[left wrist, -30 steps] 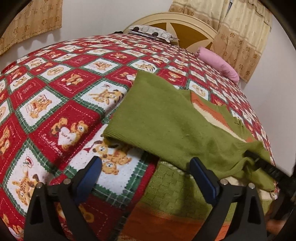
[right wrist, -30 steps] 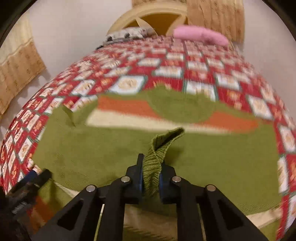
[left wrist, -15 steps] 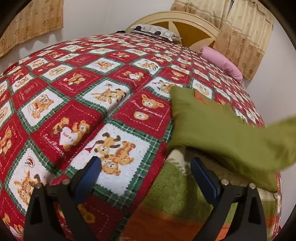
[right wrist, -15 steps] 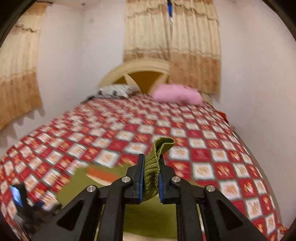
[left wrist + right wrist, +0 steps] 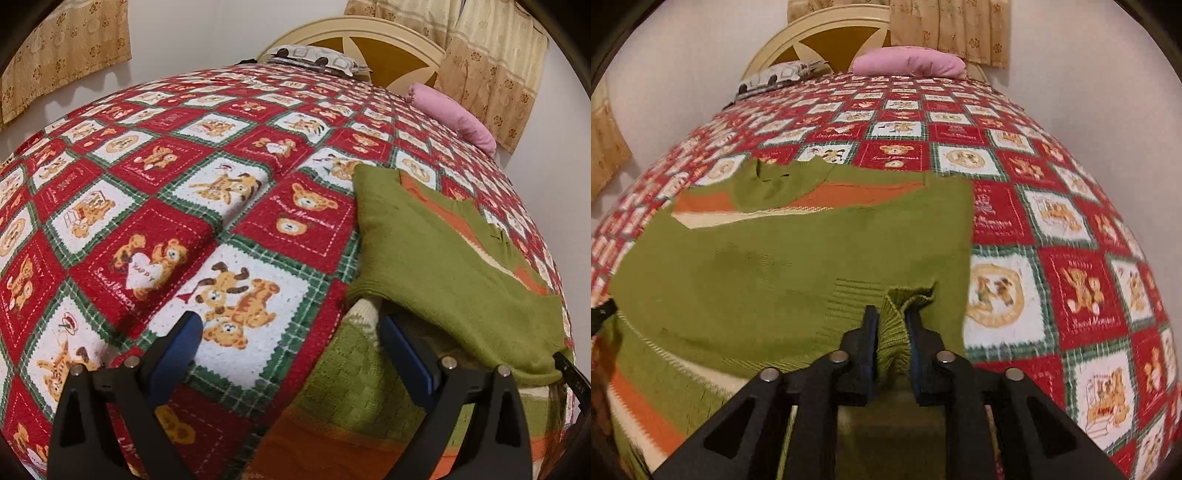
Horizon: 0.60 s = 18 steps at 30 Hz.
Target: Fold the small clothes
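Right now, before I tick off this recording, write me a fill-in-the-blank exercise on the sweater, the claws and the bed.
1. The sweater is mainly ____ with orange and cream stripes.
2. Ribbed knit sits between the jaws of the ____ claw, which are opening.
3. The left claw holds ____; its jaws stand wide apart over the bedspread.
4. The pillow by the headboard is ____.

Missing words: green; right; nothing; pink

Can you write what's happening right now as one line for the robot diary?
step: folding green sweater on bed quilt | right gripper: opening, ribbed cuff between jaws | left gripper: open, empty
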Tool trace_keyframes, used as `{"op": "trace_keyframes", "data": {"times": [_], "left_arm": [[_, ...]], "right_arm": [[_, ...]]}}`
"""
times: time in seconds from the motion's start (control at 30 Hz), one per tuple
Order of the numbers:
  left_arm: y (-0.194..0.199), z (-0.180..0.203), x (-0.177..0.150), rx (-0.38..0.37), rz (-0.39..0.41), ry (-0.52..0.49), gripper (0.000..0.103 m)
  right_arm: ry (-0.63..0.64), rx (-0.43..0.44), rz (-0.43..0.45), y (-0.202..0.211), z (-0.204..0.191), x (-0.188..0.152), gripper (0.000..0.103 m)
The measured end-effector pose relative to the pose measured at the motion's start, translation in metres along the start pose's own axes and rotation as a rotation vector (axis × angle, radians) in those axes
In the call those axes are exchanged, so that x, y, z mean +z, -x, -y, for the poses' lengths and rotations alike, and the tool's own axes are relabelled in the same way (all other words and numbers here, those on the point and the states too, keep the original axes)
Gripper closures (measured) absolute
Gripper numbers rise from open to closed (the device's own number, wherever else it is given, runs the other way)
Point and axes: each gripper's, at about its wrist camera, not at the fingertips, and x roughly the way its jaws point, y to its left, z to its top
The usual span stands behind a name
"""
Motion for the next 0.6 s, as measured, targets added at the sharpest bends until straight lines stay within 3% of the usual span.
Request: {"op": "trace_keyframes", "data": {"times": [0.1, 0.2, 0.4, 0.5, 0.6], "left_arm": [[0.001, -0.001, 0.0, -0.003, 0.003, 0.008, 0.003], [0.004, -0.001, -0.002, 0.009, 0.008, 0.012, 0.003], [0.04, -0.004, -0.005, 0.043, 0.127, 0.017, 0.004], [0.045, 0.016, 0.007, 0.048, 0.161, -0.071, 0.004], [0.031, 0.035, 0.022, 0.097, 0.16, -0.145, 0.003]], "right_arm": [[-0.041, -0.024, 0.034, 0.022, 0.018, -0.006, 0.08], [-0.084, -0.146, 0.095, 0.051, 0.037, -0.02, 0.08], [-0.036, -0.055, 0.145, 0.078, 0.018, -0.019, 0.08], [0.002, 0.016, 0.133, 0.067, -0.01, -0.007, 0.08], [0.018, 0.021, 0.107, 0.041, -0.031, -0.004, 0.08]]}}
